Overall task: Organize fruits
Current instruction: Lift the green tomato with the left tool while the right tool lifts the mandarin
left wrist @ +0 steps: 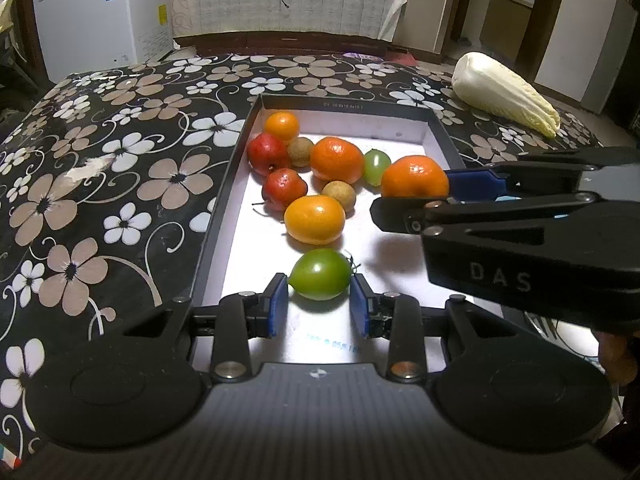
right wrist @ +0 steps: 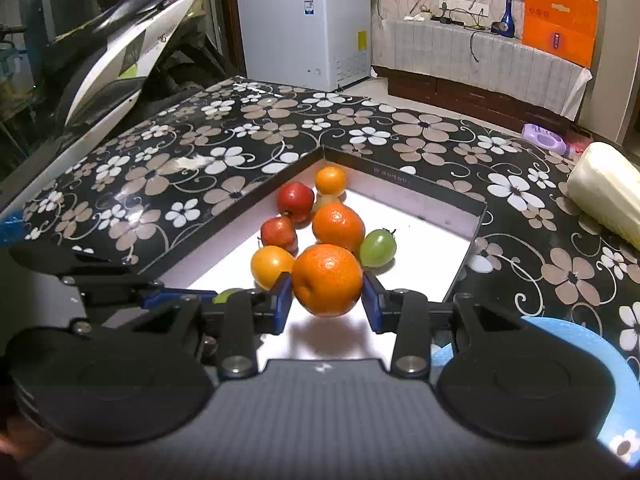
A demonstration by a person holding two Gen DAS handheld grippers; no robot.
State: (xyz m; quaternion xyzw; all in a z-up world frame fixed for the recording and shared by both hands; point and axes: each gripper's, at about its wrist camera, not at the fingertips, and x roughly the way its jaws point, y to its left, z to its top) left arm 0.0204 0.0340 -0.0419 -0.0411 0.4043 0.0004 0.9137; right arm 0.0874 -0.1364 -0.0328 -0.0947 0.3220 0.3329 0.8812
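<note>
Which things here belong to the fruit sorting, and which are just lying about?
Part of the job: box, oranges, red fruits, green tomato, green grape, left gripper, right gripper.
Lying about: cabbage, freezer, purple bottle.

Glossy green tomato (left wrist: 319,274), dimpled orange (right wrist: 327,280)
</note>
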